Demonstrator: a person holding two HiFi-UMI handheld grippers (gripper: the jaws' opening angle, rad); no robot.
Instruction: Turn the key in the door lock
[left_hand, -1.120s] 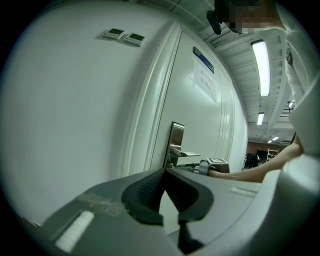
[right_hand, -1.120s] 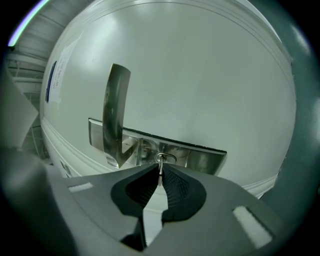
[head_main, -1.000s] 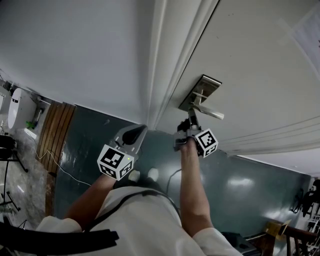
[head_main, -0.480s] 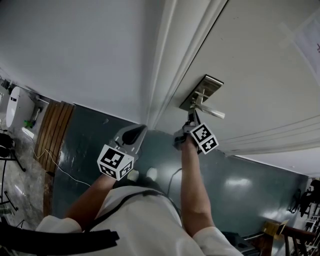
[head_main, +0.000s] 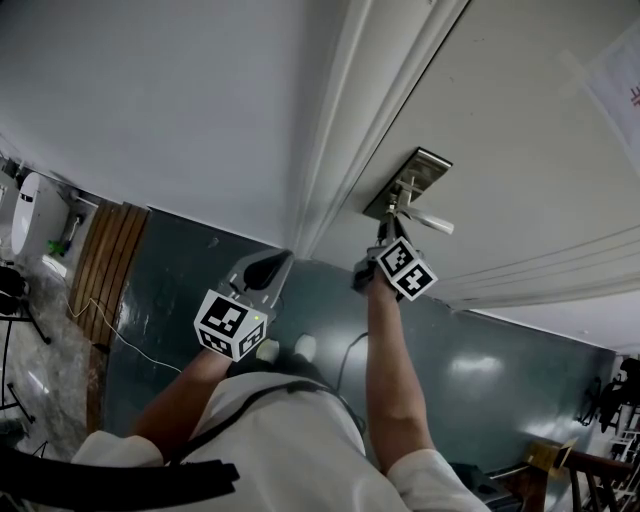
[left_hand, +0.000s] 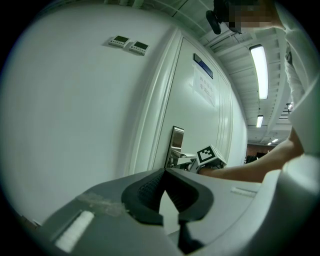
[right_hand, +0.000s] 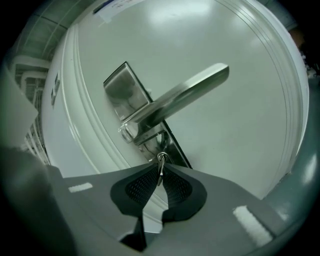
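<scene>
A steel lock plate (head_main: 412, 180) with a lever handle (head_main: 428, 221) sits on the white door (head_main: 520, 130). In the right gripper view, the handle (right_hand: 185, 95) slants up to the right and a small key (right_hand: 160, 169) sticks out of the plate (right_hand: 119, 89) below it. My right gripper (right_hand: 160, 168) has its pads on the key's head, and its jaws are opening slightly. In the head view, the right gripper (head_main: 388, 232) reaches up under the handle. My left gripper (head_main: 280, 255) hangs shut and empty beside the door frame, apart from the lock (left_hand: 176, 145).
The white door frame (head_main: 335, 130) runs between the wall and the door. Two small wall panels (left_hand: 129, 44) are mounted high on the wall. A paper notice (left_hand: 204, 82) hangs on the door. Dark green floor (head_main: 180, 280) lies below, with a cable (head_main: 120, 335) and wooden panel (head_main: 108, 255) at the left.
My right gripper has rolled about its own line at the key, so its marker cube now faces differently. The left gripper has hardly shifted.
</scene>
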